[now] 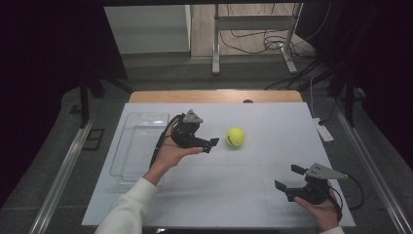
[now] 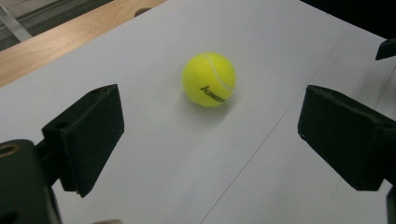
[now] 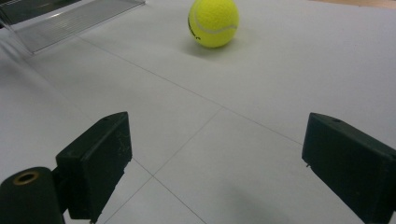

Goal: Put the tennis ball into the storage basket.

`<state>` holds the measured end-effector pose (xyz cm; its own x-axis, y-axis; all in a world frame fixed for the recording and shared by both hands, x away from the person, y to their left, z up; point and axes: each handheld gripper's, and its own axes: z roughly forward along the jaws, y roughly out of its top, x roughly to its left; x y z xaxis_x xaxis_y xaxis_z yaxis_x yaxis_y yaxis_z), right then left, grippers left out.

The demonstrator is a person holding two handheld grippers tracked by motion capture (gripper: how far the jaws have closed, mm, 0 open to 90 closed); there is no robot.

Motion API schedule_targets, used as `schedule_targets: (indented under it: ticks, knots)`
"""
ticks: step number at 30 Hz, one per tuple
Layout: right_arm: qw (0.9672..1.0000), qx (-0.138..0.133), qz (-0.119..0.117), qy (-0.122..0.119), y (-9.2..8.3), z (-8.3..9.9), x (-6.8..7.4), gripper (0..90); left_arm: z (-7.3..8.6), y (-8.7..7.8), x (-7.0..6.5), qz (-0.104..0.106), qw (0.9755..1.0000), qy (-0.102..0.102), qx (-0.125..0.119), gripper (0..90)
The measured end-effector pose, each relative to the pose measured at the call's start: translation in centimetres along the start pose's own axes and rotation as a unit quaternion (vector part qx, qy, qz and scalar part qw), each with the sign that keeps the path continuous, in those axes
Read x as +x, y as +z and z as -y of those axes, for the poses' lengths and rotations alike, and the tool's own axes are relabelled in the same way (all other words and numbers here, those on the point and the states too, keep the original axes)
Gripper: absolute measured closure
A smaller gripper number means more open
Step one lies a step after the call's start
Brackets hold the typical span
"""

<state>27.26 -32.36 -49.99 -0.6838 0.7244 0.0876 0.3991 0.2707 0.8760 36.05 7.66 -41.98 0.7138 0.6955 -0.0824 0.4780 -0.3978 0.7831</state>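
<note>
Sitting at roughly two o'clock from the left gripper [image 1: 210, 143], whose fingers [image 2: 88, 135] gaped wide and empty, the tennis ball [image 1: 234, 137] on the surface [image 1: 243, 195] looked light, fuzzy, probably springy; squeeze it across its middle.

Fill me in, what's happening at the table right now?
A person holds a two-jaw tool in each hand over a white table. The left tool, jaws open, points at a yellow felt tennis ball lying just ahead of it, not yet touching. The right tool rests open near the table's front right corner. A clear plastic tray sits at the left.
</note>
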Motion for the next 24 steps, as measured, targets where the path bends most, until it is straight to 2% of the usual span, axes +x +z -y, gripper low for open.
schedule_targets:
  ticks: [10,24]
  knots:
    - [1.0,0.0,0.001,0.0,0.0,0.0,0.0,8.5,-0.3,0.9,0.2,0.0,1.0,-0.006,0.006,7.9]
    - [1.0,0.001,0.001,-0.001,0.0,0.1,-0.1,8.6,-1.2,2.3,0.2,0.002,0.9999,-0.004,0.015,7.7]
